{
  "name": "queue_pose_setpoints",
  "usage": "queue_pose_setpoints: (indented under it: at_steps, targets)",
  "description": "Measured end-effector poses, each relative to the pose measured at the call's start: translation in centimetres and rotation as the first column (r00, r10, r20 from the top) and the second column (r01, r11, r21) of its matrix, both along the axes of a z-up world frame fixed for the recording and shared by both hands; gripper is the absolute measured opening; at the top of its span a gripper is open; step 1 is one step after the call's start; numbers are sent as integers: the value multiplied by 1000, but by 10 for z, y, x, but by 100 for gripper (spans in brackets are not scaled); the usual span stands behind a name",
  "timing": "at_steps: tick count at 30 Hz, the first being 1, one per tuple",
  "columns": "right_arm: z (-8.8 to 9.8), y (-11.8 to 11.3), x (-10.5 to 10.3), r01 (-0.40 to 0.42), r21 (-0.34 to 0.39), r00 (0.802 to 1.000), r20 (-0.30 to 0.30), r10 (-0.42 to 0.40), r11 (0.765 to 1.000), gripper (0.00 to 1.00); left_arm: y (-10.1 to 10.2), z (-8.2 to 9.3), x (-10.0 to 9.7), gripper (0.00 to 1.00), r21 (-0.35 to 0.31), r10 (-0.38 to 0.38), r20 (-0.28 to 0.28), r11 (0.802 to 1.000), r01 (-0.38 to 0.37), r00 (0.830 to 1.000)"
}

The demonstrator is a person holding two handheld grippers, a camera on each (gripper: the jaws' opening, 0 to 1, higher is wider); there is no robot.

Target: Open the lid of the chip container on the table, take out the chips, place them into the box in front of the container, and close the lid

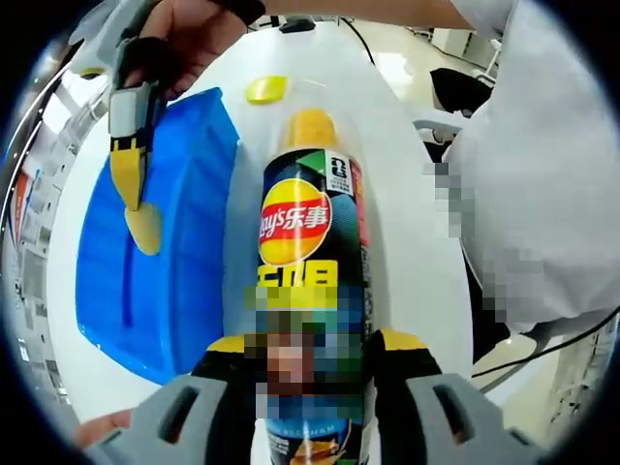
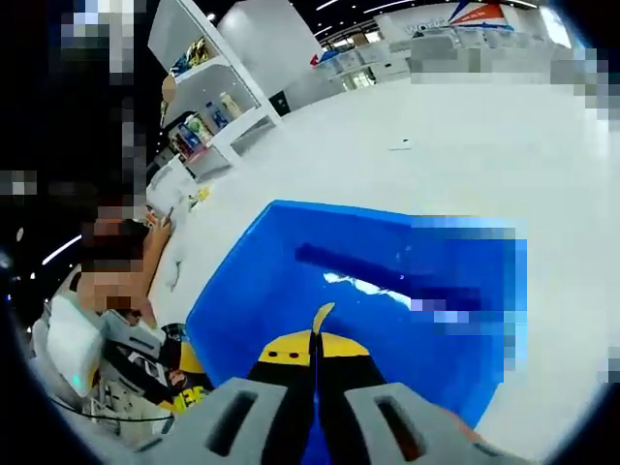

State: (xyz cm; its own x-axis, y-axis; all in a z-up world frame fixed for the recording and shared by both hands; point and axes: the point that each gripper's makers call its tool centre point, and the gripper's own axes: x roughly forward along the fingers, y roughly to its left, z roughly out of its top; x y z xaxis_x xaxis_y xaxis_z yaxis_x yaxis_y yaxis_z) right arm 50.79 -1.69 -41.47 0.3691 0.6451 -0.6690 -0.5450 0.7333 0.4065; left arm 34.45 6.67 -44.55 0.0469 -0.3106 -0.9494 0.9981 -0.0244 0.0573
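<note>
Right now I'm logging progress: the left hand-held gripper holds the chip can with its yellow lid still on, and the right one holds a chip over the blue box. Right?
Not quite: the yellow lid is off, lying on the table beyond the chip can, as the left gripper view shows. The left hand-held gripper does hold the can, and the right hand-held gripper holds a chip over the blue box.

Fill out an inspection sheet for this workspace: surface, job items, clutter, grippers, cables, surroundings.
Surface: white table.
Job's things: chip can lying along the left gripper view, lid off, chips showing at its open end; yellow lid on the table beyond it; blue box beside it.
Clutter: nothing seen.
Grippers: left gripper shut on the chip can; right gripper shut on a chip over the blue box.
Cables: black cable near a person's white sleeve.
Surroundings: white shelving.
</note>
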Motion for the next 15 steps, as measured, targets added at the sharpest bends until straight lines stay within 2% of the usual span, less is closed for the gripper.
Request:
queue_pose_setpoints:
  at_steps: [4, 7, 11, 15]
  targets:
    - [3, 4, -5, -17, 26, 1000, -16, 17, 1000, 15, 0, 0, 0, 47, 5, -1, -1, 1000, 1, 1000]
    - [6, 2, -3, -25, -2, 999, 31, 25, 1000, 17, 0, 0, 0, 47, 5, -1, -2, 1000, 1, 1000]
    - [9, 1, -4, -22, 2, 999, 36, 21, 1000, 23, 0, 0, 0, 47, 3, 0, 0, 1000, 0, 1000]
    - [12, 1, -9, -21, 8, 999, 31, 21, 1000, 24, 0, 0, 0, 47, 6, -1, 2, 1000, 1, 1000]
